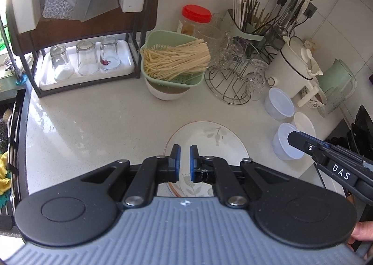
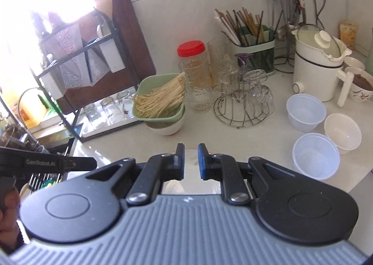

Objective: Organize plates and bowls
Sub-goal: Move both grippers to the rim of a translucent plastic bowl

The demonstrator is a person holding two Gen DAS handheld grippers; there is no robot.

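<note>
A flat, flower-printed plate (image 1: pixel 209 139) lies on the white bench (image 1: pixel 93 125) directly under your left gripper (image 1: pixel 184 163), whose blue-padded jaws stand a little apart over the near part of the plate and hold nothing. Your right gripper (image 2: pixel 191 161) hovers beside it, likewise parted and empty. Three small bowls wait to the right: two translucent plastic tubs (image 2: pixel 316 155) (image 2: pixel 305 111) and a white bowl (image 2: pixel 342 130), close together by the white pot (image 2: pixel 317 73).

The plate looks ceramic: stiff, glazed, likely slippery and breakable, and heavier than the tubs. Lying flat, it offers only its rim; you would probably need to pinch the near edge and tip it up. The tubs look light and thin-walled; take them by the lip, gently, as the walls may flex.
</note>
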